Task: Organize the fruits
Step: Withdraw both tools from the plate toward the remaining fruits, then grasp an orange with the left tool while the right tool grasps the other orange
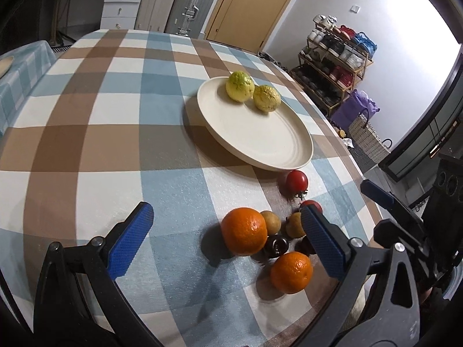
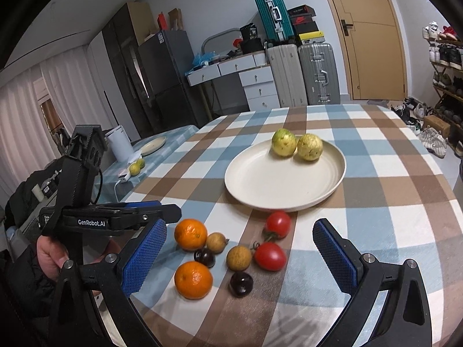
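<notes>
Two yellow-green fruits (image 2: 298, 146) on cream plate (image 2: 260, 185), touching each other, at the plate's far side. Plate sits on the checked cloth of the bench (image 2: 376, 202), rest of plate bare.

Loose cluster on the cloth just in front of the plate, none touching it except possibly the far tomato, which lies close to the rim:
- two oranges: far orange (image 2: 190, 234), near orange (image 2: 193, 280)
- two red tomatoes: far tomato (image 2: 278, 223), near tomato (image 2: 270, 256), both with green stalks
- two small tan round fruits (image 2: 239, 258), one just beside the far orange
- two dark, nearly black small fruits (image 2: 241, 283), one between the two oranges

Left claw (image 1: 228, 237): released, blue pads wide apart, nothing pressed between them. Left wrist view has it low over the cloth, the larger-looking orange (image 1: 244, 230) lying between the pads, nearer the right-hand one; that pad overlaps the tan fruits in view, contact cannot be told.

Right claw (image 2: 240, 257): released, pads spread wide, the cluster framed between them, none gripped. Angled down toward the bench.

Right wrist view: left claw's body at far left, a hand (image 2: 50, 253) wrapped round its handle, dark sleeve behind.
</notes>
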Available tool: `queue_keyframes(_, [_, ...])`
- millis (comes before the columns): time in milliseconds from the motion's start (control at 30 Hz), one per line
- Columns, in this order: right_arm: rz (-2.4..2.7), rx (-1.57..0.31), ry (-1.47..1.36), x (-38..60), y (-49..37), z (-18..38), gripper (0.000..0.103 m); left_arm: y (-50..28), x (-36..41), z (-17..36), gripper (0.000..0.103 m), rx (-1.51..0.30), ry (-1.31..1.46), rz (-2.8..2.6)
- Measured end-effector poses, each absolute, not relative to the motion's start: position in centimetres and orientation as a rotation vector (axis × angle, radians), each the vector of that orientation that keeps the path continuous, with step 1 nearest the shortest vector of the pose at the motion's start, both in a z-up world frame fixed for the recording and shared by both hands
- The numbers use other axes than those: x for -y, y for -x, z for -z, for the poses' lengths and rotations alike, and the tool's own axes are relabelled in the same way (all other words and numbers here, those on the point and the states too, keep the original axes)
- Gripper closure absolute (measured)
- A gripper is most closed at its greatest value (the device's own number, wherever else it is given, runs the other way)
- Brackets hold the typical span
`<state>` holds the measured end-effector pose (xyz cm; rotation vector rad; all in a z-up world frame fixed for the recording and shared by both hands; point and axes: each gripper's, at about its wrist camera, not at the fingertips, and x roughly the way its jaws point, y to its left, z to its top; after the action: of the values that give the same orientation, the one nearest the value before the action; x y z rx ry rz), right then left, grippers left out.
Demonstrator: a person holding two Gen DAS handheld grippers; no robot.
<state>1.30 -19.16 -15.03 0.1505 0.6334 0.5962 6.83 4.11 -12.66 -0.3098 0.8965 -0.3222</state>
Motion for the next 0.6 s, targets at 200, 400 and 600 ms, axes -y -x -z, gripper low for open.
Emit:
queue_keyframes(200, [-0.634,-0.666,-0.158,18.9,-1.4,15.8,0.0,-7.6,-3.7,13.8,0.045,-0.935,0.319,0.369])
queue_keyframes(400, [-0.686,-0.682,-0.159,18.4,-1.0,16.3,0.0,-7.9,-3.4,14.3,0.07,-0.957,0.345,0.433])
queue_keyframes(600, [-0.726,-0.688,-0.139,17.6,-0.4,16.3,0.0,-7.7,-3.4,14.2,0.071,-0.962,0.343,0.444])
